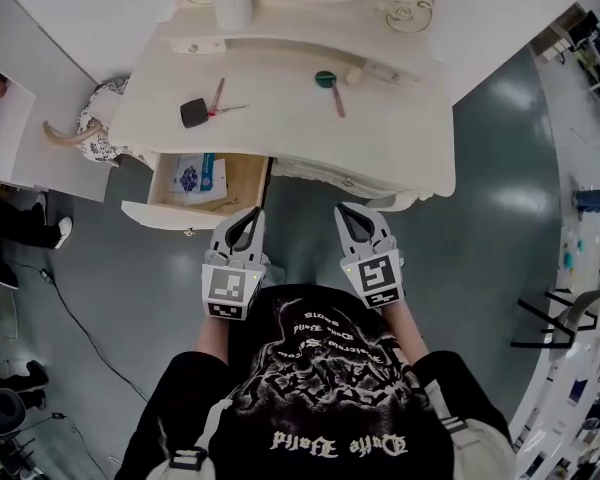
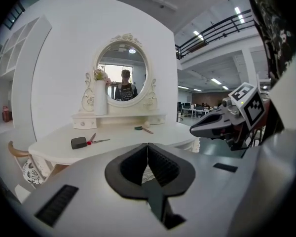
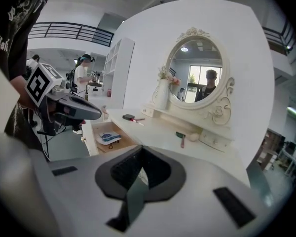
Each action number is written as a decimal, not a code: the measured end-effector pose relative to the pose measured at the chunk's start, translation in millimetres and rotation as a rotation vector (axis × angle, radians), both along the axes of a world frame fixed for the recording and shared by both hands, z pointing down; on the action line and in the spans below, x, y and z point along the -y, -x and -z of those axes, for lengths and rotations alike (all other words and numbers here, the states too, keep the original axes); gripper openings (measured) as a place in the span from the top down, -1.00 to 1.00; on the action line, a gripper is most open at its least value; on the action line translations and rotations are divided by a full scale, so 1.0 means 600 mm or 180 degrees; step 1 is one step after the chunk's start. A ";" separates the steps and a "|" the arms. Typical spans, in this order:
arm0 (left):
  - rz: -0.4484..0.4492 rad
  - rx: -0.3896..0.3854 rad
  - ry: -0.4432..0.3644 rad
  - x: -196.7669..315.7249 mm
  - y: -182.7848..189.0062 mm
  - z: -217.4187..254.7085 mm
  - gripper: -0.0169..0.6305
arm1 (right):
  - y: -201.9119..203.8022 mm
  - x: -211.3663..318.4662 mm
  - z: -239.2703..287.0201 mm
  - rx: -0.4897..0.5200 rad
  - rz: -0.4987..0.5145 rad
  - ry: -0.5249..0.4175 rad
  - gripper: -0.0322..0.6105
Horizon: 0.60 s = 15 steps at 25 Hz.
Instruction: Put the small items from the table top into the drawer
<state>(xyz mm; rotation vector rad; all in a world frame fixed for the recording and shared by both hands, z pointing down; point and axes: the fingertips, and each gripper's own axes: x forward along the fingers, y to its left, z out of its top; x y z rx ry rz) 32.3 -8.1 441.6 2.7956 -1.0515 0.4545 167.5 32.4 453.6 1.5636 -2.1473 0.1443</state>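
Left claw (image 1: 248,218) and right claw (image 1: 348,218) are both pressed together and empty, side by side just near of the tabletop (image 1: 280,138) edge. All small items lie on the tabletop, none picked: black box (image 1: 193,112) and red-handled scissors (image 1: 223,103) at left, green-headed brush (image 1: 330,88) centre. The drawer (image 1: 175,215) is open at near left (blue-white packet (image 1: 195,176) already inside). Likely step: reach for the first item. Spread the left claw before descending. Take the black box first since it's closest to the drawer, and grip across its narrow sides.
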 end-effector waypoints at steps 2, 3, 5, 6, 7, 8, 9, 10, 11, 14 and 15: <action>-0.0084 0.0015 0.0015 0.012 0.007 -0.003 0.90 | 0.007 0.010 0.000 0.0006 -0.0075 0.0001 0.87; -0.0125 0.0021 0.0016 0.019 0.009 -0.004 0.90 | 0.010 0.016 0.001 0.0008 -0.0112 -0.0004 0.87; -0.0193 0.0023 -0.0003 0.035 0.014 -0.003 0.90 | 0.016 0.029 0.002 0.0010 -0.0177 -0.0018 0.87; -0.0218 0.0019 -0.0016 0.044 0.018 -0.002 0.90 | 0.020 0.034 0.002 0.0012 -0.0202 -0.0019 0.87; -0.0240 0.0014 -0.0024 0.052 0.023 -0.001 0.90 | 0.027 0.038 0.000 0.0016 -0.0224 -0.0013 0.87; -0.0259 0.0008 -0.0027 0.059 0.029 0.000 0.90 | 0.034 0.041 -0.003 0.0019 -0.0244 -0.0003 0.87; -0.0275 0.0000 -0.0025 0.064 0.035 -0.001 0.90 | 0.041 0.043 -0.005 0.0017 -0.0259 0.0009 0.87; -0.0282 -0.0011 -0.0019 0.069 0.041 -0.002 0.90 | 0.048 0.046 -0.006 0.0009 -0.0266 0.0019 0.87; -0.0283 -0.0018 -0.0011 0.073 0.047 -0.003 0.90 | 0.055 0.050 -0.007 0.0002 -0.0265 0.0024 0.87; -0.0281 -0.0013 0.0018 0.084 0.066 -0.010 0.90 | 0.075 0.063 -0.008 0.0010 -0.0265 0.0022 0.87; -0.0290 -0.0013 0.0022 0.087 0.070 -0.010 0.90 | 0.079 0.066 -0.009 0.0015 -0.0273 0.0021 0.87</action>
